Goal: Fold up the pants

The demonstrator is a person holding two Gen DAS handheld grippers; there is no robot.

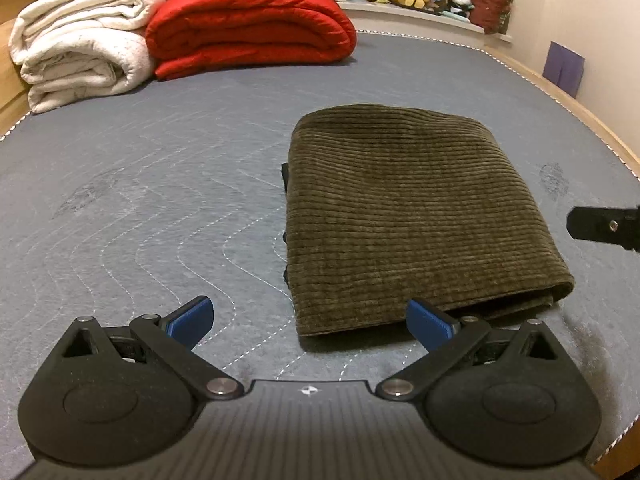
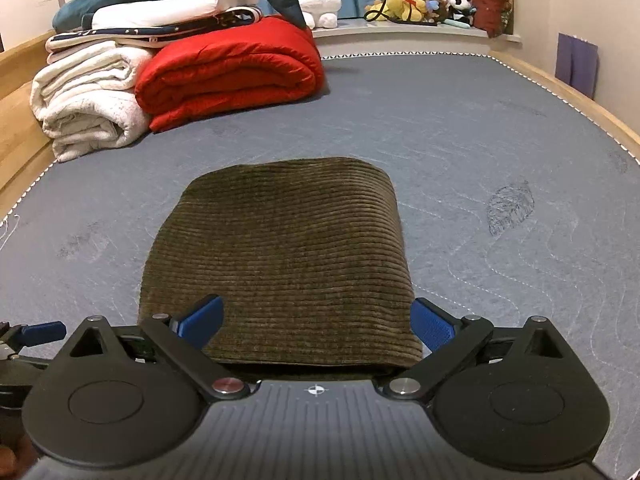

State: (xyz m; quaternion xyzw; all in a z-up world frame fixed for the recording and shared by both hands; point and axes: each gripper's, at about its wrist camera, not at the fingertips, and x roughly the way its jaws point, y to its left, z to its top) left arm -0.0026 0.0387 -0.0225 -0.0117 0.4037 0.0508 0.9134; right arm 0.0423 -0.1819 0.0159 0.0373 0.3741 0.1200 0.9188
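Grey quilted mattress carries the olive corduroy pants, folded into a compact rectangle near its front edge. Both the left gripper and the right gripper stand spread wide, holding nothing. I judge that a careless nudge could push the top layer askew.

Folded pants lie on the mattress, blankets behind.

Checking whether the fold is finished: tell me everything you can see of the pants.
The pants are olive-brown wide-ribbed corduroy, folded into a compact, layered rectangle lying flat on the grey quilted mattress. Stacked layers show at the near edge; something dark peeks out along the left side. Both grippers are open and hold nothing.
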